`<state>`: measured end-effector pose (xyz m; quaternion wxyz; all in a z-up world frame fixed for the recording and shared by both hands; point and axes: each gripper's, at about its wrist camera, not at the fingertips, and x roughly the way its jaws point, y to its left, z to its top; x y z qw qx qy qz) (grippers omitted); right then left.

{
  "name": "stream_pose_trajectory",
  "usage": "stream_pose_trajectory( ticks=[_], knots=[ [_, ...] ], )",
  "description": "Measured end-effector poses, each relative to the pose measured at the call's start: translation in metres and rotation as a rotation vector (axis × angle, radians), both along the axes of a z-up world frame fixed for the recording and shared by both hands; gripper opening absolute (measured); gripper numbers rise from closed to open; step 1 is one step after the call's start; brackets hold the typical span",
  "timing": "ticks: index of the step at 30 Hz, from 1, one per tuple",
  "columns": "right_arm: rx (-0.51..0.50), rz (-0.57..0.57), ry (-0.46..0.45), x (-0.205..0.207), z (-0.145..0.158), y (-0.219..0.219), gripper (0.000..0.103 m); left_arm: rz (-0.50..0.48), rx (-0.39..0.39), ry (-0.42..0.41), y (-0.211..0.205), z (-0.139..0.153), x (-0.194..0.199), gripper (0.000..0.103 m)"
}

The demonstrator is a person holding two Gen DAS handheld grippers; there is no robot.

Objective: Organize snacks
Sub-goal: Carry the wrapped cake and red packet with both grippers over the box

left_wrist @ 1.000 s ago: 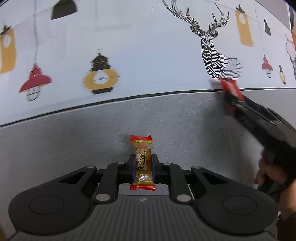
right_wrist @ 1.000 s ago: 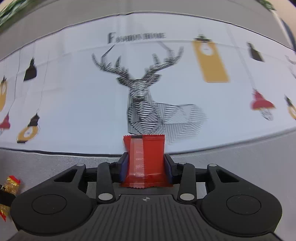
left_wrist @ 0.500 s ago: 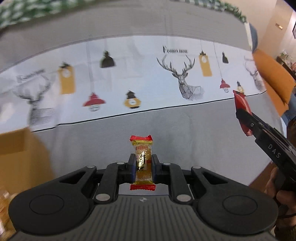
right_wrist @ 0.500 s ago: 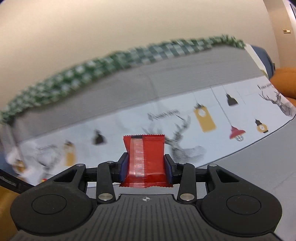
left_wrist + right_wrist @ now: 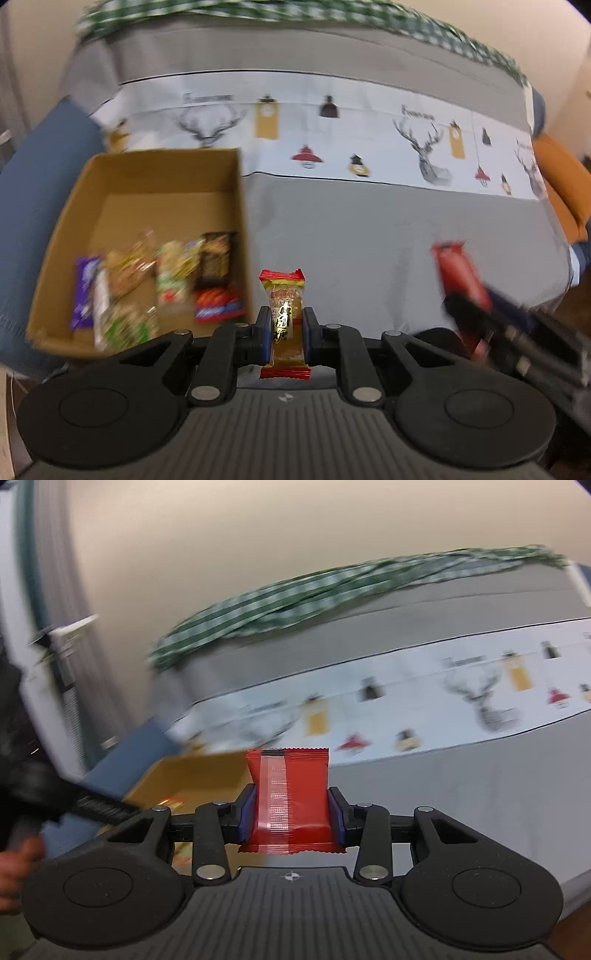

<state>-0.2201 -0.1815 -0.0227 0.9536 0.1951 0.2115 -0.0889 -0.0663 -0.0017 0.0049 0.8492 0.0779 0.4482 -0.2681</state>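
1. Left wrist view: left gripper (image 5: 287, 328) has its jaws narrow, clamped on a slim gold-and-red wrapped candy (image 5: 283, 321) that stands upright between the pads.
2. An open brown cardboard box (image 5: 110, 173) sits at the left end of the grey cloth-covered table (image 5: 369, 229), against its left edge. Its near half holds a blurred row of mixed snack packets (image 5: 159, 284); the far half is bare.
3. The candy hangs just right of the box's right wall, not yet over the opening.
4. The right gripper (image 5: 480, 314) shows at the right of this view, carrying a flat red foil snack pack (image 5: 458, 273) above the table's near right part.
5. Right wrist view: the right gripper has its jaws partly apart, pressed on the red pack, which stands upright. The box corner shows behind, to the left, blurred.
6. Progress: several snacks already boxed; both held ones still need dropping in. No loose snacks show on the cloth.
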Motion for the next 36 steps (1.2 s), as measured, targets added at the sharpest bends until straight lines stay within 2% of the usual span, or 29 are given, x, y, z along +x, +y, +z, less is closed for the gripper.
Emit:
stream_pose_trajectory(
  ticks=[3,8,18,36],
  knots=[
    [-0.007,0.096,0.002,-0.006,0.009,0.046,0.042,0.049,-0.003,-0.057,0.032,0.010,-0.019,0.017],
    [-0.116,0.171,-0.062,-0.023,0.028,0.093,0.042,0.097,-0.024,-0.109,0.064,0.023,-0.045,0.017],
    [-0.191,0.206,-0.095,-0.038,0.047,0.113,0.042,0.098,-0.072,-0.161,0.078,0.034,-0.070,0.017],
    [-0.229,0.244,-0.057,-0.026,0.049,0.126,0.042,0.136,-0.075,-0.139,0.098,0.030,-0.058,0.017]
  ],
)
